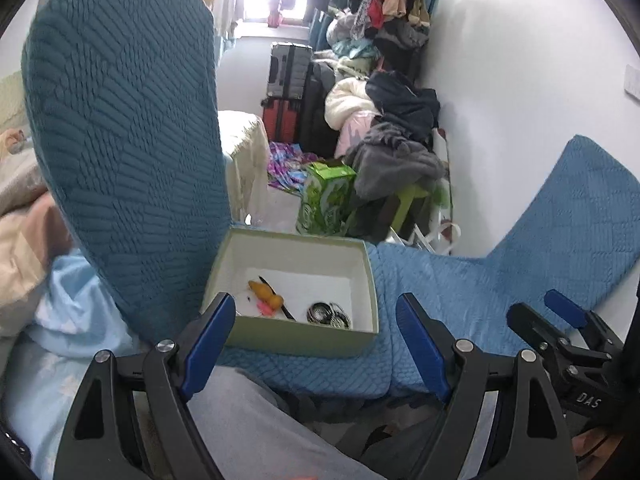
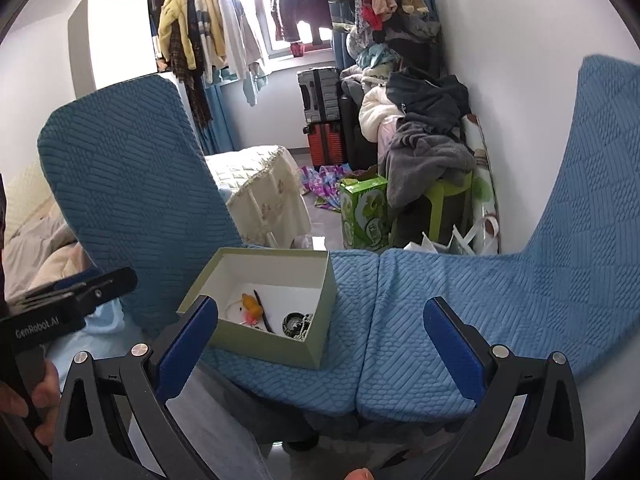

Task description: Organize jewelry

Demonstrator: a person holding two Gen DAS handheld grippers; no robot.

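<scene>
A pale green open box (image 1: 280, 338) (image 2: 256, 348) sits on a blue quilted seat cushion (image 1: 460, 292) (image 2: 440, 308). Inside lie an orange and pink hair clip (image 1: 264, 294) (image 2: 250, 306) with a black stick, and a dark coiled bead bracelet (image 1: 328, 314) (image 2: 296, 324). My left gripper (image 1: 316, 340) is open and empty, just in front of the box. My right gripper (image 2: 320, 344) is open and empty, near the box's front right corner. The right gripper also shows in the left wrist view (image 1: 560, 328), and the left one at the left edge of the right wrist view (image 2: 68, 300).
A tall blue chair back (image 1: 124, 160) (image 2: 132, 208) rises left of the box, another (image 2: 592, 200) at the right. Beyond the seat are a green carton (image 1: 326, 204) (image 2: 364, 212), suitcases (image 1: 288, 92), piled clothes (image 2: 424, 128) and a bed (image 2: 260, 188). My grey-trousered leg (image 1: 248, 424) lies below.
</scene>
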